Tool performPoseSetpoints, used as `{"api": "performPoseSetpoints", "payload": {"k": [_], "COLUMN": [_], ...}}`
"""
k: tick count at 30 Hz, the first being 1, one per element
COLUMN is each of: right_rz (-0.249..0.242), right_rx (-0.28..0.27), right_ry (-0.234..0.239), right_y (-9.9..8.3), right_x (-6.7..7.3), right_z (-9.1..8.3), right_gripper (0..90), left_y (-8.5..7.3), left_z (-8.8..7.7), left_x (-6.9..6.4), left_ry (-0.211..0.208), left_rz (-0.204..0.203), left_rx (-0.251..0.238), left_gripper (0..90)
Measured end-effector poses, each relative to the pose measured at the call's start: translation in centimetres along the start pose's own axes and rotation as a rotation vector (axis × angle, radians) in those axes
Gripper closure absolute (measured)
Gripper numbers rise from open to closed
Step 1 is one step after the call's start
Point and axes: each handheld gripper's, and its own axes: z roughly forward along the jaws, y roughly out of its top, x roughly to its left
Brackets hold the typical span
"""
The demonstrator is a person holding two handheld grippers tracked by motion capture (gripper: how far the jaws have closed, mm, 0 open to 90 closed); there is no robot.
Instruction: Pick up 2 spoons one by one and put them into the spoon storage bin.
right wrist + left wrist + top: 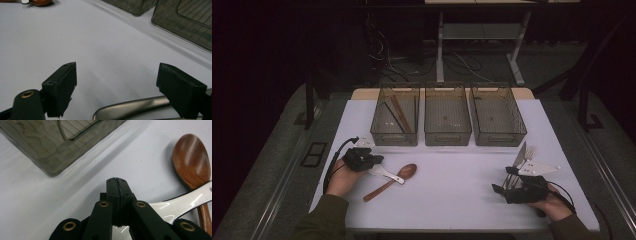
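A: How is the left tool (117,185) seen at this moment?

B: Its two black jaws are pressed fully together. In the left gripper view a thin seam is seen between them and nothing is caught there. The tool is held low over the white table (452,195).

A: Where is the white spoon (175,206) placed?

B: It is found just under and to the right of the closed jaws. Its glossy handle passes below the tool body, but it is not clamped by the tips. In the high view the white spoon (387,173) is seen just beside the left tool (371,161).

A: And the wooden spoon (192,165)?

B: It is laid a little farther to the right of the tool, with the white spoon crossed over its neck. The two spoons are touching.

A: What is seen ahead of the left tool?

B: The corner of a smoked plastic bin (57,142) is seen ahead and to the left, well apart from the tips.

A: How is the right tool (116,82) held?

B: Its jaws are held wide apart, low over the table. A metal handle (135,107) is seen between them, close to the camera, and whether it is touched cannot be told. In the high view a knife (519,154) and a fork (529,152) are seen just ahead of the right tool (507,182).
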Motion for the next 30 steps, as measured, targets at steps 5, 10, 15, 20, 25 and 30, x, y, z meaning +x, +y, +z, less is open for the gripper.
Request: {"api": "performPoseSetpoints", "payload": {"k": [5,10,15,20,25,30], "right_rz": [-0.002,-0.007,-0.010,-0.012,-0.011,-0.013], "right_rx": [0.001,0.004,0.005,0.005,0.005,0.005], "right_ry": [-0.001,-0.002,-0.003,-0.003,-0.003,-0.004], "right_y": [0.0,0.0,0.0,0.0,0.0,0.0], "right_x": [0.0,0.0,0.0,0.0,0.1,0.1], "right_z": [0.0,0.0,0.0,0.0,0.0,0.1], "right_gripper": [16.3,16.3,16.4,16.3,16.3,16.3], "left_y": [-0.3,-0.5,-0.8,-1.3,-2.2,-2.7], "left_z": [-0.2,-0.4,-1.2,-2.5,-2.7,-2.3], "left_x": [0.1,0.2,0.4,0.3,0.4,0.0], "left_ry": [-0.008,-0.034,-0.042,-0.029,-0.035,-0.028], "left_rz": [-0.006,-0.029,-0.052,-0.062,-0.073,-0.053], "left_rx": [0.011,-0.017,-0.064,-0.074,-0.038,0.012], "left_gripper": [88.5,81.3,69.8,53.7,46.7,45.6]}}
